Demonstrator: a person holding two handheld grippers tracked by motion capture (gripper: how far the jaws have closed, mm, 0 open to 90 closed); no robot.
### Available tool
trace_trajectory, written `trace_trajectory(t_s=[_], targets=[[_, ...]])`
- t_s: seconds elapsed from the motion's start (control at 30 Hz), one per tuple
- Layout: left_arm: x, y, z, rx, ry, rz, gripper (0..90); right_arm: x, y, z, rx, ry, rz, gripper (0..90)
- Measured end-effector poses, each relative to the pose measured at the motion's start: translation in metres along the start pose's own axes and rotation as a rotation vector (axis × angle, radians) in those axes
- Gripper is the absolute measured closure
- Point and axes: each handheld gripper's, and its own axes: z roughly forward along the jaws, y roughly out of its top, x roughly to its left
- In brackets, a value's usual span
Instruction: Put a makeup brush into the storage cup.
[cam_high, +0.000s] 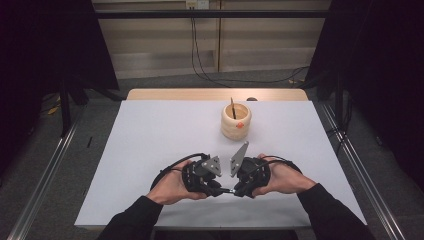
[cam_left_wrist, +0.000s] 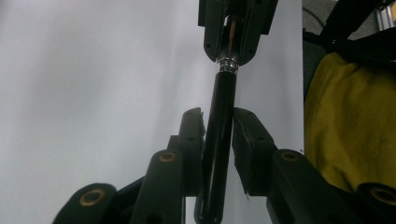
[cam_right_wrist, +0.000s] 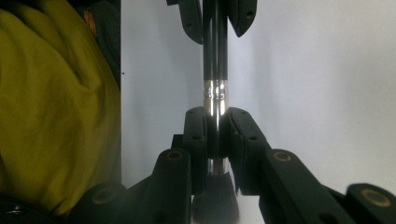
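The brush (cam_right_wrist: 215, 98) hung above the bench (cam_high: 150, 135), clamped at its silver ring by the right tool (cam_right_wrist: 215, 122) and at its black handle by the left tool (cam_left_wrist: 218, 126). If both hands pulled or twisted different ways, the brush could slip out, bend, or drop.

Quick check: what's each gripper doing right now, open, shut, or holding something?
Left gripper: closed on the black handle of the makeup brush.
Right gripper: closed on the brush's silver collar, just above the bristles.

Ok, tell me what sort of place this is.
Probably a lab bench set up for recording handling work: a table under a plain white sheet, black curtains on both sides, metal rails on the floor alongside, and cables running down the back wall.
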Motion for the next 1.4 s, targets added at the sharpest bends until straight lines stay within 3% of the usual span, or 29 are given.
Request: trace_trajectory(t_s=[0.17,0.3,0.37,0.4,0.47,0.6,0.7,0.8,1.0,1.03,1.1,1.13,1.23,1.27,1.4], targets=[[0.0,-0.001,0.003,0.018,-0.03,0.015,77.5,-0.001,-0.001,-0.002,-0.009,-0.002,-0.014,77.7],[-0.004,0.0,0.004,0.024,-0.031,0.025,79.4,-0.001,-0.004,-0.001,-0.015,0.013,-0.035,77.1],[-0.002,0.0,0.003,0.028,-0.07,0.027,79.5,-0.001,-0.004,-0.001,-0.019,0.017,-0.035,77.0],[-0.004,-0.001,0.004,0.014,-0.037,0.02,79.5,-0.001,-0.004,-0.001,-0.023,0.016,-0.037,77.1],[-0.003,-0.001,0.003,0.013,-0.038,0.0,79.4,-0.002,-0.005,-0.001,-0.035,0.022,-0.049,76.9],[-0.005,0.0,0.001,0.031,-0.033,0.008,79.6,-0.003,-0.006,-0.003,-0.05,0.039,-0.033,76.1],[-0.005,-0.001,0.001,0.011,-0.041,-0.004,79.7,-0.004,-0.007,-0.003,-0.057,0.045,-0.031,75.7],[-0.007,0.0,0.0,0.008,-0.011,0.0,79.7,-0.006,-0.008,-0.004,-0.083,0.048,-0.011,73.4],[-0.006,-0.003,-0.001,-0.02,-0.009,-0.033,79.7,-0.007,-0.01,-0.006,-0.114,0.07,-0.003,63.3],[-0.005,-0.003,-0.001,-0.01,-0.013,-0.02,79.7,-0.007,-0.01,-0.006,-0.116,0.068,-0.003,61.2],[-0.005,-0.005,-0.001,-0.03,-0.025,-0.048,79.7,-0.008,-0.01,-0.007,-0.13,0.064,0.004,55.8],[-0.006,-0.006,-0.002,-0.025,-0.011,-0.055,79.7,-0.01,-0.01,-0.007,-0.149,0.054,-0.005,53.7],[-0.005,-0.009,-0.002,-0.039,-0.002,-0.075,79.7,-0.012,-0.014,-0.009,-0.19,0.054,0.065,46.2],[-0.004,-0.009,-0.004,-0.039,-0.026,-0.077,79.7,-0.013,-0.015,-0.009,-0.202,0.042,0.073,43.5],[-0.005,-0.011,-0.006,-0.072,-0.023,-0.094,79.7,-0.014,-0.019,-0.009,-0.234,0.014,0.091,34.3]])
